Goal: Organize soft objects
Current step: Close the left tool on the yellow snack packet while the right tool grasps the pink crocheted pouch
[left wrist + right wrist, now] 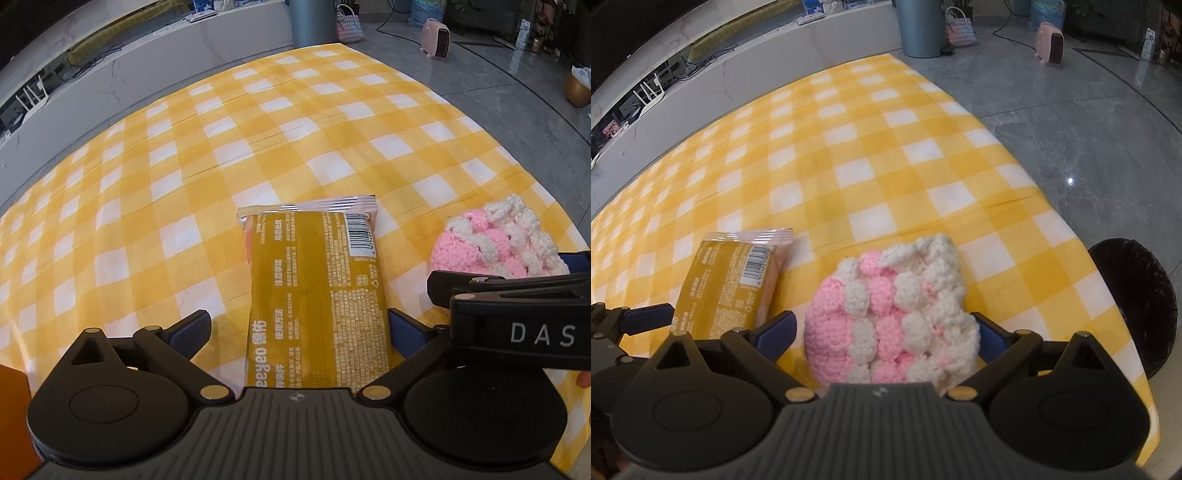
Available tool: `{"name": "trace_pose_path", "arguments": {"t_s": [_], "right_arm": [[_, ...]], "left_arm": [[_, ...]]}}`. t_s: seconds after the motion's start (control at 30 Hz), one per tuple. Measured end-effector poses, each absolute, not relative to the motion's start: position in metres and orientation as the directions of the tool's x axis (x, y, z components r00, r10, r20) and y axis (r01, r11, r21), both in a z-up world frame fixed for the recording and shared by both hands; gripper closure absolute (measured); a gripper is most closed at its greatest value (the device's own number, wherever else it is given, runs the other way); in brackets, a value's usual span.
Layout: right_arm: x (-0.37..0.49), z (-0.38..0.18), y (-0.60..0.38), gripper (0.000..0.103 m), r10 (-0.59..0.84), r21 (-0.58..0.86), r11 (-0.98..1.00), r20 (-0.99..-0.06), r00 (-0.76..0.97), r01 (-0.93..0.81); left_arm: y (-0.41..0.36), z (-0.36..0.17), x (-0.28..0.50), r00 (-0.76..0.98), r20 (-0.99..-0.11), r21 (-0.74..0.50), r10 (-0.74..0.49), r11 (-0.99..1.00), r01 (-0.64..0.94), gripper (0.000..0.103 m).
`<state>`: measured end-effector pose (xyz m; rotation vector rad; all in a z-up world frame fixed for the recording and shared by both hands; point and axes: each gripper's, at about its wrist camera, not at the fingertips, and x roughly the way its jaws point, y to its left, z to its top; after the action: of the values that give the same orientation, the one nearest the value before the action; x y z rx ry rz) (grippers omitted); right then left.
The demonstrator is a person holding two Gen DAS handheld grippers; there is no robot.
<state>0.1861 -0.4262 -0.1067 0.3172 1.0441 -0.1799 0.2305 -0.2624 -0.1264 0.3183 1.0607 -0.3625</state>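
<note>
A gold soft pack of wipes (317, 291) lies on the yellow checked tablecloth (258, 147). My left gripper (299, 328) is open around its near end; the right pad is against the pack, the left pad stands clear. A pink and white crocheted pouch (892, 314) lies to the right of the pack (727, 288). My right gripper (884, 330) is open with the pouch between its fingers. The pouch also shows in the left wrist view (495, 240), behind the right gripper's body (517, 317).
The table's right edge drops to a grey tiled floor (1089, 129). A black round bin (1137, 306) stands by the right edge. A grey cylinder (919, 26), a woven basket (960, 29) and a pink heater (1051, 42) stand on the floor beyond the table.
</note>
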Motion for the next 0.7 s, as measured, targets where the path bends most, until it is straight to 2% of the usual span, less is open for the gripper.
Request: {"name": "trace_pose_path", "arguments": {"t_s": [0.2,0.27,0.3,0.33,0.4,0.47,0.7], "right_arm": [[0.182,-0.105,-0.429,0.022,0.001,0.165,0.948,-0.857,0.515,0.273],[0.18,-0.104,-0.43,0.028,0.0,0.163,0.95,-0.854,0.521,0.268],[0.18,-0.104,-0.43,0.029,0.0,0.16,0.952,-0.853,0.522,0.262],[0.179,-0.103,-0.429,0.03,-0.002,0.155,0.954,-0.852,0.524,0.256],[0.179,-0.103,-0.427,0.032,-0.012,0.138,0.96,-0.85,0.526,0.244],[0.18,-0.102,-0.426,0.036,-0.018,0.126,0.964,-0.846,0.532,0.233],[0.177,-0.099,-0.428,0.039,-0.019,0.132,0.964,-0.832,0.555,0.23]], "left_arm": [[-0.259,-0.125,0.23,0.422,-0.888,0.028,-0.182,0.896,0.444,0.0],[-0.26,-0.122,0.228,0.409,-0.888,0.006,-0.21,0.884,0.467,0.01],[-0.262,-0.121,0.226,0.409,-0.885,0.005,-0.221,0.875,0.484,0.02],[-0.264,-0.119,0.223,0.413,-0.882,0.012,-0.226,0.867,0.499,0.025],[-0.269,-0.118,0.219,0.424,-0.879,0.03,-0.22,0.861,0.508,0.03],[-0.27,-0.118,0.219,0.423,-0.879,0.027,-0.219,0.864,0.503,0.031],[-0.278,-0.116,0.216,0.436,-0.883,0.079,-0.172,0.863,0.499,0.033]]}}
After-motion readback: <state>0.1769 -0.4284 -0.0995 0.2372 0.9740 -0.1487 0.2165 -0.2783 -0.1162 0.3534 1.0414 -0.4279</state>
